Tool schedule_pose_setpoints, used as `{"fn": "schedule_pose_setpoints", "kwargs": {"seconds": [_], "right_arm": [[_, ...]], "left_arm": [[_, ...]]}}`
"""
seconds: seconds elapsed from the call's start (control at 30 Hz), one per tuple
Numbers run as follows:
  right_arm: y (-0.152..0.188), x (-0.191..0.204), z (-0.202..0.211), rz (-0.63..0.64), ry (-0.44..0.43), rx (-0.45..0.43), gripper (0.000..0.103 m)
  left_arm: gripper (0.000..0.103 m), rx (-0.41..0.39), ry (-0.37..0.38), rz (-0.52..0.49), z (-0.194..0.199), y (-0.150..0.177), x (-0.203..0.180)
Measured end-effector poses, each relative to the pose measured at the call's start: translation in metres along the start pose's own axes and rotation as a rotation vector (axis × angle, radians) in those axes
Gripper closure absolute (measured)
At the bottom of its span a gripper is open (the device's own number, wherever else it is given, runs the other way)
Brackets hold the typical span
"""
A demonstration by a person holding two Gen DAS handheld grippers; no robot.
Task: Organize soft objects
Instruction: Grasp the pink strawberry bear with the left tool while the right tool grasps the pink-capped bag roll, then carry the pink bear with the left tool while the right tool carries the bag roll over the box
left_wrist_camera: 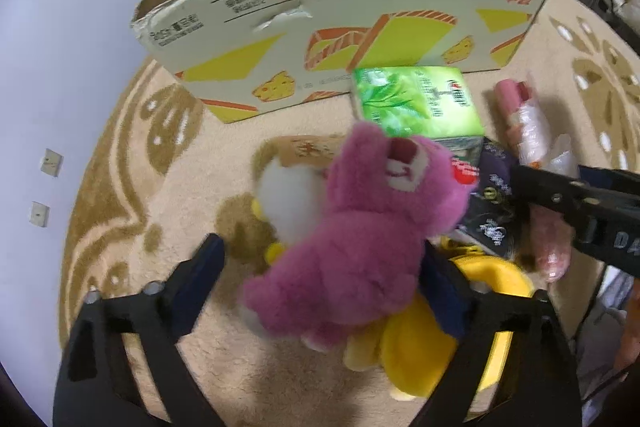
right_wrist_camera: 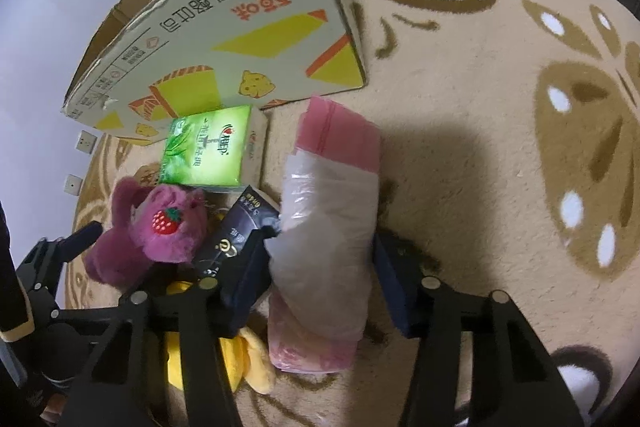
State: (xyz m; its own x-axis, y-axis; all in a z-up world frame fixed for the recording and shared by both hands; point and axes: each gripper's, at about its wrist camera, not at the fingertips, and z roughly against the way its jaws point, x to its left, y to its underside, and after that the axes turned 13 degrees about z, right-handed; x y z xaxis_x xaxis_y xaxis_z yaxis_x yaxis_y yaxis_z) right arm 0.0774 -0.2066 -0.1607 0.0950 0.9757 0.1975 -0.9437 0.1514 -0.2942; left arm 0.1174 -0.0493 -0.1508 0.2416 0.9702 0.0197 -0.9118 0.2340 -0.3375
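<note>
- Pink plush bear fills the lower centre of the left view, between the spread fingers of the left gripper, not yet clamped.
- Right gripper straddles the pink-and-clear plastic roll, released.
- Squeeze each mid-body, then lift toward the cardboard box at upper frame.

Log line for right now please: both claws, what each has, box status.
left claw: open around pink plush bear | right claw: open around plastic bag roll | cardboard box: behind the pile
</note>
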Motion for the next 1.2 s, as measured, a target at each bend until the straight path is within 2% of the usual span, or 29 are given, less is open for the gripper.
{"fn": "schedule_pose_setpoints", "kwargs": {"seconds": [0.03,0.1,0.33,0.5,0.77,1.2], "right_arm": [[0.0,0.001,0.0,0.002,-0.007,-0.002,0.055],[0.0,0.006,0.003,0.015,-0.001,-0.01,0.055],[0.003,0.014,0.014,0.02,0.023,-0.029,0.055],[0.003,0.015,0.026,0.01,0.008,-0.062,0.055],[0.01,0.016,0.05,0.022,0.002,-0.108,0.055],[0.019,0.021,0.089,0.048,-0.002,-0.198,0.055]], "left_arm": [[0.032,0.003,0.019,0.0,0.003,0.001,-0.001],[0.038,-0.009,0.025,-0.002,0.007,0.002,-0.003],[0.041,-0.024,0.027,0.012,0.016,0.008,-0.005],[0.051,-0.08,0.033,0.014,0.031,0.01,-0.005],[0.055,-0.185,0.036,0.089,0.063,0.011,0.007],[0.054,-0.29,0.007,0.152,0.094,0.015,0.025]]}}
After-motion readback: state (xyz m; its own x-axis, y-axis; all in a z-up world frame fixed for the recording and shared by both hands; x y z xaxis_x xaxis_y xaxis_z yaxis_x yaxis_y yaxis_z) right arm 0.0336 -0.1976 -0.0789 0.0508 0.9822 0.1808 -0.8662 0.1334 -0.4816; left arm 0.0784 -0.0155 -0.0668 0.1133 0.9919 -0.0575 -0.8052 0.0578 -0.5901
